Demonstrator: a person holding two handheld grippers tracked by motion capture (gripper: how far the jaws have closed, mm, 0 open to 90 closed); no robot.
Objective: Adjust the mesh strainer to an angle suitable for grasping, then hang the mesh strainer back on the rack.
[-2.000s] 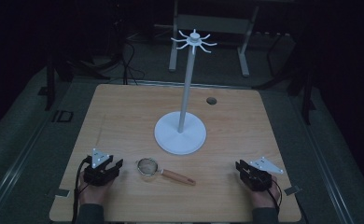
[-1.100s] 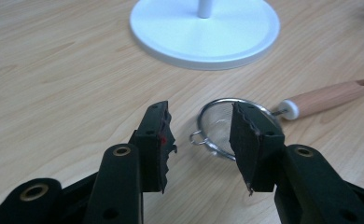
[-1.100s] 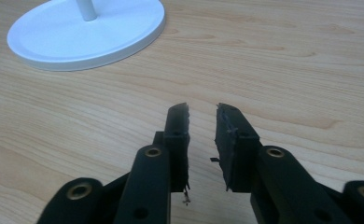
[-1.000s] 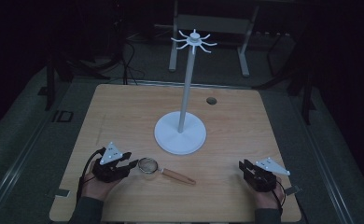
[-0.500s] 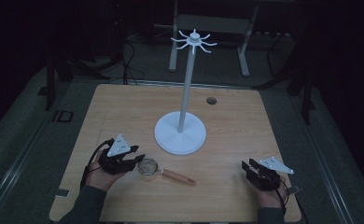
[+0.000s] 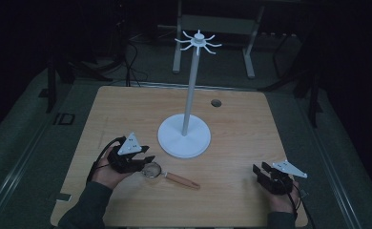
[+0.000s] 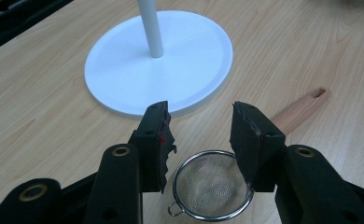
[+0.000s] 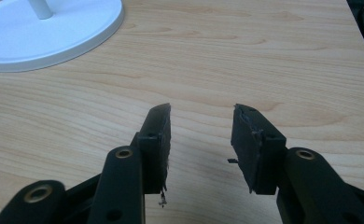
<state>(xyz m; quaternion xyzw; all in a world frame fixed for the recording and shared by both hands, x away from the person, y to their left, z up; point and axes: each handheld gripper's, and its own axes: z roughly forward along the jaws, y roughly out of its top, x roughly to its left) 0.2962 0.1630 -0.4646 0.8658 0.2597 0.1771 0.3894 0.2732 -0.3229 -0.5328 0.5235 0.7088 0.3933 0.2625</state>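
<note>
High view: my left gripper (image 6: 143, 162) hangs low over the strainer (image 6: 151, 170), jaws apart around its mesh bowl, holding nothing. My right gripper (image 6: 263, 172) rests open on the table (image 6: 241, 124).

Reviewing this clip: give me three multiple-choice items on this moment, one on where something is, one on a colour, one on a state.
1. Where is the strainer?
A. hung on the stand
B. on the table in front of the stand's base
C. at the table's far edge

2. What colour is the stand?
A. white
B. red
C. black

3. How is the left hand-held gripper?
A. shut on the wooden handle
B. shut on nothing
C. open over the strainer's bowl

Answers: 1 B, it lies flat near the round base; 2 A, pole and base are white; 3 C, jaws apart with the mesh bowl below them.
</note>
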